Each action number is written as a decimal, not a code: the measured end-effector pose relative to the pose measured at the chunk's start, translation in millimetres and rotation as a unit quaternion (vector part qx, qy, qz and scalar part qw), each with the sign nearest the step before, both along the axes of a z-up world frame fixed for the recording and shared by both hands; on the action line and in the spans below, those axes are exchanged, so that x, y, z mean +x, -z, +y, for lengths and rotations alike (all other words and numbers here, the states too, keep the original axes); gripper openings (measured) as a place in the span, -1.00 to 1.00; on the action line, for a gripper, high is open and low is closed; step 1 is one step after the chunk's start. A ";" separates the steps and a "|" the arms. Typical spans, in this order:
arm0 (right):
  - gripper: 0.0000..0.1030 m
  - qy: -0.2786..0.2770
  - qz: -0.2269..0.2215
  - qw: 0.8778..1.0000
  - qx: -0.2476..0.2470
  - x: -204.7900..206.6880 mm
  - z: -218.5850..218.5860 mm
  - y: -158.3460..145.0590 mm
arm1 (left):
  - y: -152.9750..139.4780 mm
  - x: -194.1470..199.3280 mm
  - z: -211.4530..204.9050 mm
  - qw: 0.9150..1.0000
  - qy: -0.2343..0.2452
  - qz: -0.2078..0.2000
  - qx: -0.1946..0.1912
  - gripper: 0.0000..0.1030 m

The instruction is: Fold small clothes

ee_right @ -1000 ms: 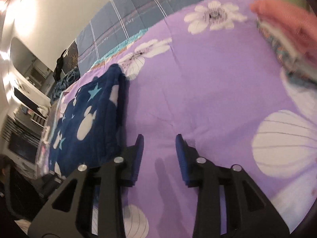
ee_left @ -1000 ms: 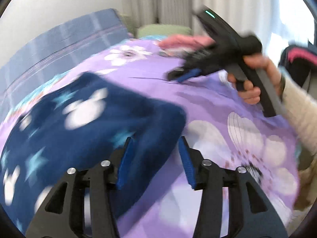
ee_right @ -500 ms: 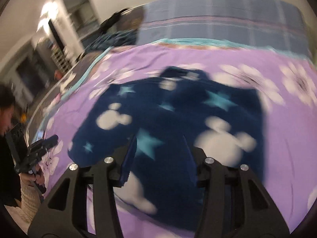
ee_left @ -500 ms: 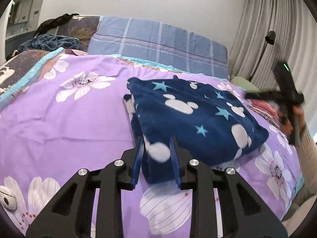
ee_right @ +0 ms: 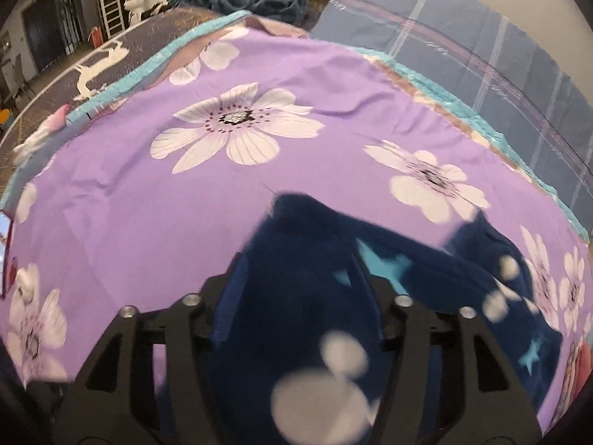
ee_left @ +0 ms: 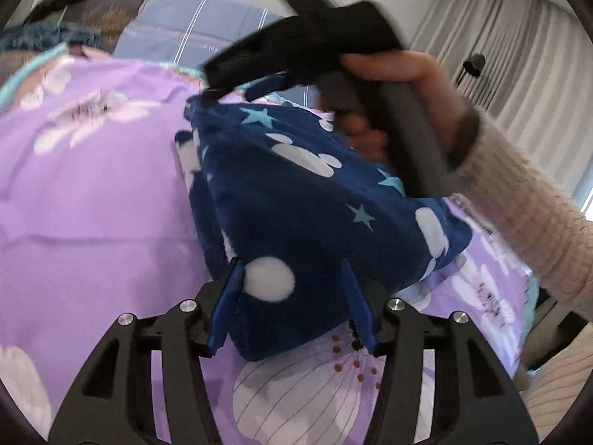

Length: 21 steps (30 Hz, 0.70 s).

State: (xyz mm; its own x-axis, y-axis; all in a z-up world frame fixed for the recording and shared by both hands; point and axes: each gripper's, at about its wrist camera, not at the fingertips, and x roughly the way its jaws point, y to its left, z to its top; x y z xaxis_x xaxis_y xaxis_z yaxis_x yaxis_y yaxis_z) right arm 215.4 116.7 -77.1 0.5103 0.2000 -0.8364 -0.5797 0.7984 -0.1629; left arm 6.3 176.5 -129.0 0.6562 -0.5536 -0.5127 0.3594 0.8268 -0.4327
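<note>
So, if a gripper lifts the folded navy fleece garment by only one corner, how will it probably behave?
The navy fleece garment would probably sag and unfold, since its stacked layers lie loose on the purple bedsheet. The thick, fuzzy pile suggests it is not slippery, so the left gripper pads should hold it. It looks light and unbreakable.
</note>
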 end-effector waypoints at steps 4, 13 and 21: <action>-0.01 0.029 -0.006 0.997 -0.072 22.1 27.1 32.1 | 9.8 6.0 4.8 0.999 0.003 0.026 -0.021 0.07; -0.79 0.053 0.026 0.998 0.016 50.6 23.3 16.0 | 25.3 13.9 7.9 0.997 -0.010 0.078 -0.015 -0.38; 0.10 0.001 0.050 0.996 0.078 36.1 0.1 14.6 | 24.4 7.0 7.4 0.997 -0.002 0.075 0.003 -0.49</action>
